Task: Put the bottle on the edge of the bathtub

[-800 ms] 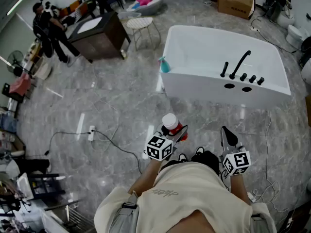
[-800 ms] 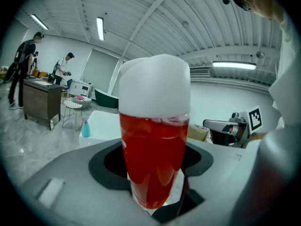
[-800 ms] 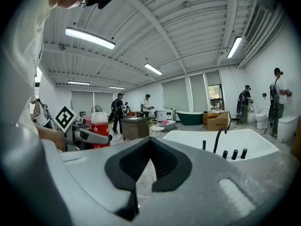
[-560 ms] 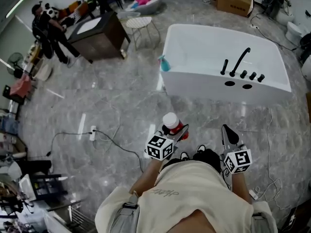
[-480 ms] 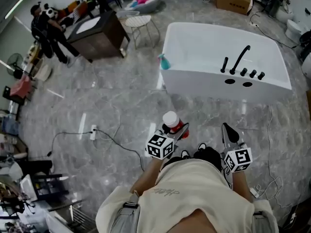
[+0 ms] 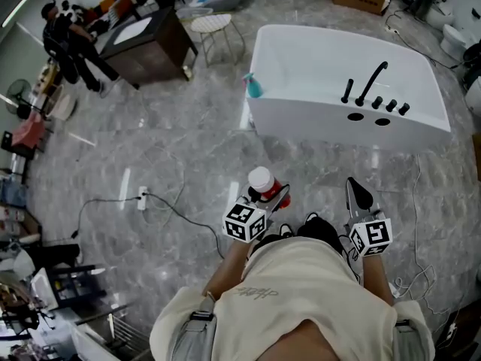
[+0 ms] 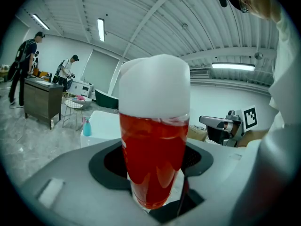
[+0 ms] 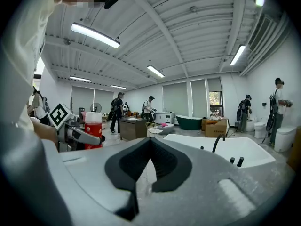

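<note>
A clear bottle [image 6: 262, 183] of red liquid with a white cap stands upright between the jaws of my left gripper [image 6: 270, 198], which is shut on it. In the left gripper view the bottle [image 7: 153, 145] fills the middle. The white bathtub [image 6: 338, 122] stands on the floor ahead, well apart from both grippers. My right gripper [image 6: 358, 192] is held beside the left one, shut with nothing in it. From the right gripper view [image 8: 150, 144] I see the bottle [image 8: 93, 128] at the left and the bathtub [image 8: 207, 145] ahead.
A teal spray bottle [image 6: 254, 89] sits on the tub's left corner, and a black faucet [image 6: 368, 89] with knobs on its near rim. A cable and power strip [image 6: 141, 200] lie on the marble floor at left. A dark cabinet [image 6: 146, 40], a stool [image 6: 213, 28] and people [image 6: 64, 40] are farther off.
The bathtub and the far objects have slid slightly up the head view. The bottle stays held in the left gripper, and both grippers keep their places in front of the body.
</note>
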`<state>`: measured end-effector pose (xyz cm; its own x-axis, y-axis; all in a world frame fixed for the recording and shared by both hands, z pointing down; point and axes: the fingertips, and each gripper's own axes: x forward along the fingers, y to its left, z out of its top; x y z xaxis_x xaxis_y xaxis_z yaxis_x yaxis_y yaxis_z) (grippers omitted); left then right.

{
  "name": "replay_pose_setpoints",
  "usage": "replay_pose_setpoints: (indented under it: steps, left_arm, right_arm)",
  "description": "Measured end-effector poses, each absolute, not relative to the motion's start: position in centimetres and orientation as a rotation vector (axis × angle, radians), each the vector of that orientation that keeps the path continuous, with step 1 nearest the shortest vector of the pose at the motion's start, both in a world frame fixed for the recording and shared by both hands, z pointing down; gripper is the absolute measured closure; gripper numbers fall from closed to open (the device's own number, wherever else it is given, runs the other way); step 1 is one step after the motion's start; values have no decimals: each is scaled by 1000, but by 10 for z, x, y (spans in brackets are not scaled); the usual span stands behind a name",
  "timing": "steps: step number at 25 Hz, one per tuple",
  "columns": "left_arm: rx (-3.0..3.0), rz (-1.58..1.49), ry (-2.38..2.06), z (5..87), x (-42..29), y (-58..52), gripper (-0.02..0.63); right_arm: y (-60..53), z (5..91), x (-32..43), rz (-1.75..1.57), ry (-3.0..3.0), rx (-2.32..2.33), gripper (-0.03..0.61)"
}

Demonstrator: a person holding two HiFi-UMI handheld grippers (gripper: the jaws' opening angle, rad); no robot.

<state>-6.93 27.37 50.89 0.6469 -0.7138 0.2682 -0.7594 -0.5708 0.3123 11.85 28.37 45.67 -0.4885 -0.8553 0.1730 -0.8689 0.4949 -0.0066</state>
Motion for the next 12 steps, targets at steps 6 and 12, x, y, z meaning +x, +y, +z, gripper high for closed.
replay_pose_setpoints:
  steps: [6, 12]
  left_arm:
    - [2428, 119, -1127, 518, -74, 264, 311]
    - [2406, 137, -1116, 522, -73, 242, 311]
  right_arm:
    - [264, 452, 134, 143, -2546, 1550, 578]
    - [243, 471, 143, 217, -2503, 1551, 578]
